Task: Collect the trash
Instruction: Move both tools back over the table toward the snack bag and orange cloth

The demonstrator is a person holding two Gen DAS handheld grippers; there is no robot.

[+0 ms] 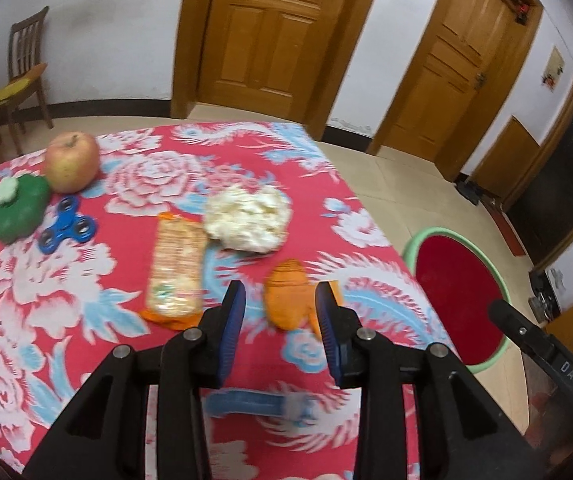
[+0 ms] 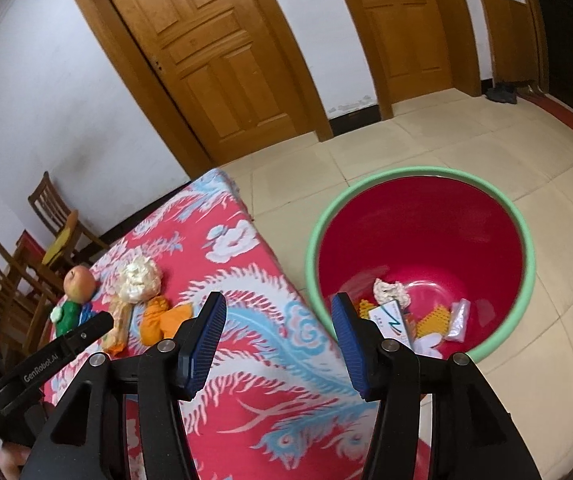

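Note:
My left gripper hovers open low over the red flowered tablecloth. An orange peel lies on the cloth between its fingertips; the left pad stands clear of it. Beyond lie a snack wrapper and a crumpled white tissue. My right gripper is open and empty above the table's edge, next to a red bin with a green rim. Inside the bin are crumpled paper, a card, orange mesh and clear plastic. The peel, tissue and bin rim show in both views.
An apple, a green toy and a blue fidget spinner sit at the table's far left. A blurred blue object lies under the left gripper. Wooden chairs stand beyond the table, doors behind, tiled floor around the bin.

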